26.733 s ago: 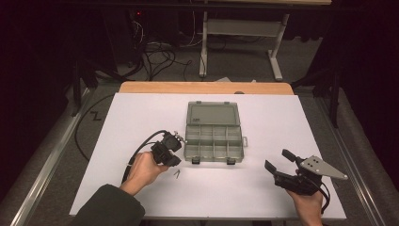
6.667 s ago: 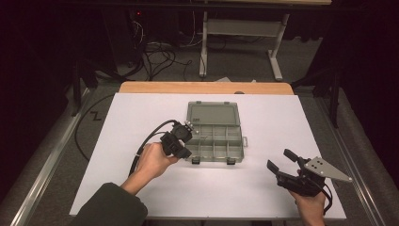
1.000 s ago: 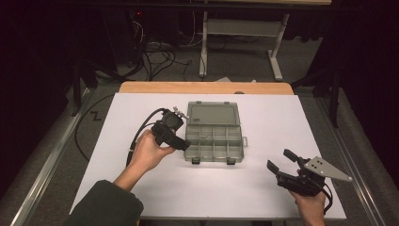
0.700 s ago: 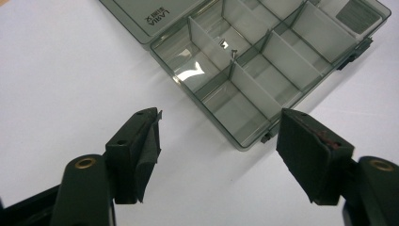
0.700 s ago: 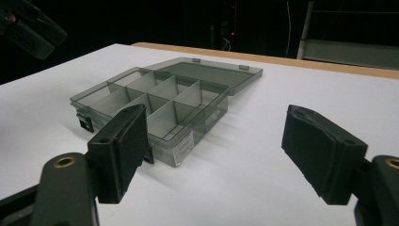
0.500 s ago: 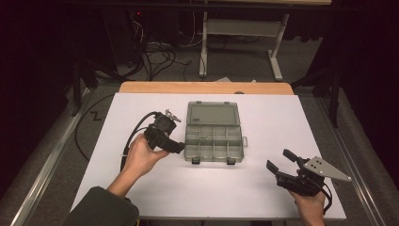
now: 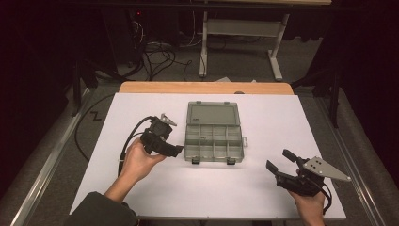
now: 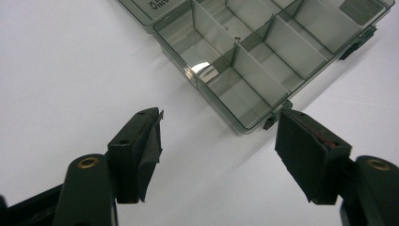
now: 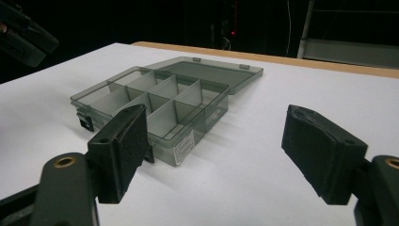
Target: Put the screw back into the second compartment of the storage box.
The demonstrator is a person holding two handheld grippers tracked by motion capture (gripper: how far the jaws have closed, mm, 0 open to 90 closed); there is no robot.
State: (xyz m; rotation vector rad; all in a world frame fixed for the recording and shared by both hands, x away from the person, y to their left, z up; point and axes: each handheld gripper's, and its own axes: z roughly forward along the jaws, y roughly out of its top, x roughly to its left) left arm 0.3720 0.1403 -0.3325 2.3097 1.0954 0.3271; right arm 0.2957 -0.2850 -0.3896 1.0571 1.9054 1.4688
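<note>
The only writing I could find was a small white label on the end wall of the organizer box (image 9: 184, 141) and another on its lid, both too small for me to read. The box (image 7: 214, 133) sat near the middle of the white table (image 7: 282, 188), its lid laid flat toward the far edge and its clear compartments exposed. My left tool (image 7: 170, 147) hovered just beside the box's left end, released, jaws spread wide with nothing between them; in the left gripper view (image 8: 219, 136) the box's near corner latch lay close to one pad. My right tool (image 7: 278, 160) waited near the near right corner of the table, well apart from the box, jaws likewise wide and empty (image 9: 214, 136).
</note>
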